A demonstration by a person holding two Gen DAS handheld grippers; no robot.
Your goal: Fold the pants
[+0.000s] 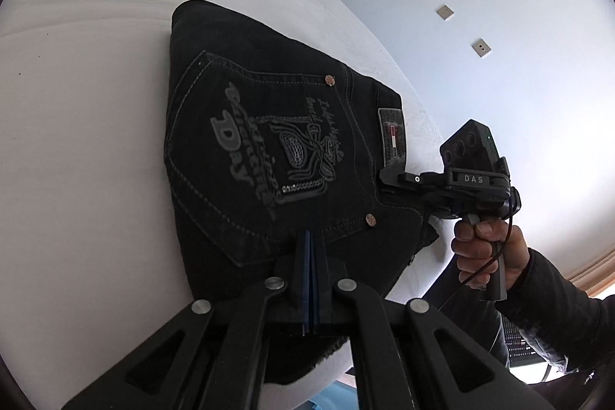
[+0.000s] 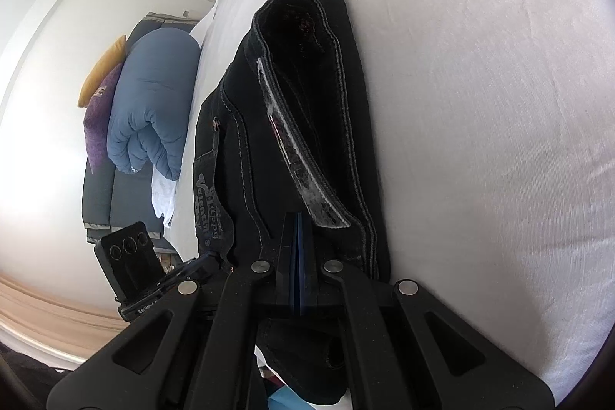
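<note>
Left wrist: grippers (image 1: 308, 248) clamping jeans (image 1: 261, 125).

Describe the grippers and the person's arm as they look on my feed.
Both grippers are black linkage frames with silver pivot pins and blue finger pads. The left gripper shows these up close; the right gripper has white "DAS" lettering, a grey handle and a thin black cable. The hand wears a dark sleeve.

White bed (image 1: 77, 102), sheet lightly wrinkled, few small dark specks. Black pants (image 1: 269, 141) lie folded directly on it near edge, back pocket with grey lettering facing up, waistband toward bed edge. Blue duvet (image 2: 153, 102) bundled at far end.
</note>
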